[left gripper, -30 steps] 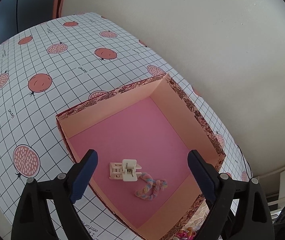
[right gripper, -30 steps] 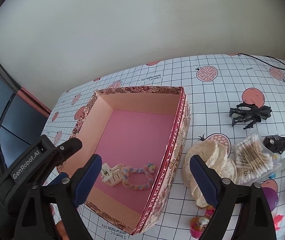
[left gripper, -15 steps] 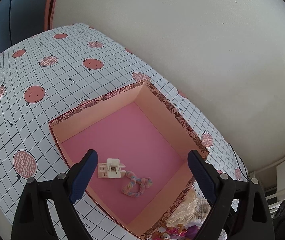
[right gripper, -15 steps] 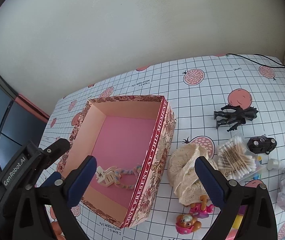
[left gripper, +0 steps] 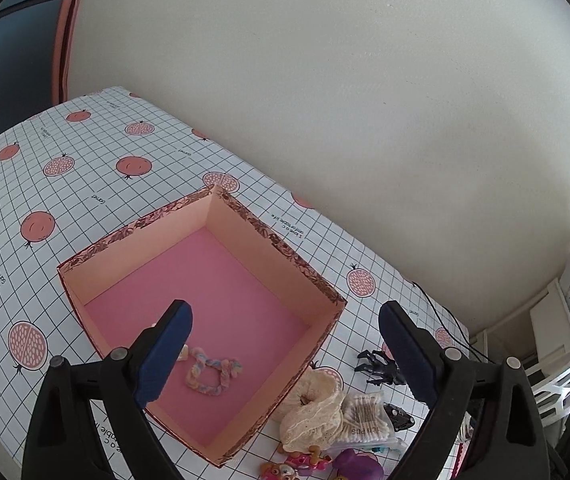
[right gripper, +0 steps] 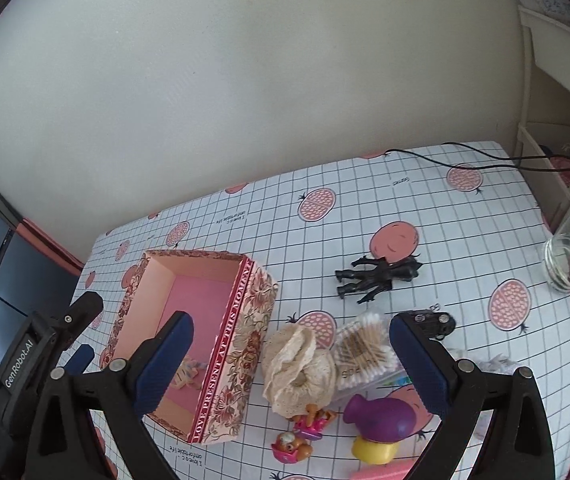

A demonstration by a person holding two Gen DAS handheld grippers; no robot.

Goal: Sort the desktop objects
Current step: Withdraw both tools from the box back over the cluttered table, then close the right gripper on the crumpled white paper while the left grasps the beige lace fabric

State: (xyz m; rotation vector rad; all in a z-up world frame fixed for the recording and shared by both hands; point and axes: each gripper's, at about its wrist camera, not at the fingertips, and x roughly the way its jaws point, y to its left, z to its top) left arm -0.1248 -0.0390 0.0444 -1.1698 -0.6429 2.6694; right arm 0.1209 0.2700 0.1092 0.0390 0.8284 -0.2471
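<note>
Here, both hand-held grippers [left gripper: 285, 354] [right gripper: 291, 360] wide open, empty, above box [left gripper: 277, 240] rim, tablecloth [left gripper: 85, 184] bare beyond.

matt card box [left gripper: 269, 236], lacy cloth pouch [right gripper: 299, 364]

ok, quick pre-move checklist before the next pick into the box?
1. Left tool empty: ok, jaws wide after just opening, nothing between the pads.
2. Right tool empty: ok, jaws wide.
3. Box open, with room: ok, only the braided tie and a pale item half hidden by a finger.
4. Next items reachable: ok, lace pouch and cotton swabs lie beside the box.
5. Pouch and swabs apart: cannot tell.
6. Black figure lies apart from the pile: ok.
</note>
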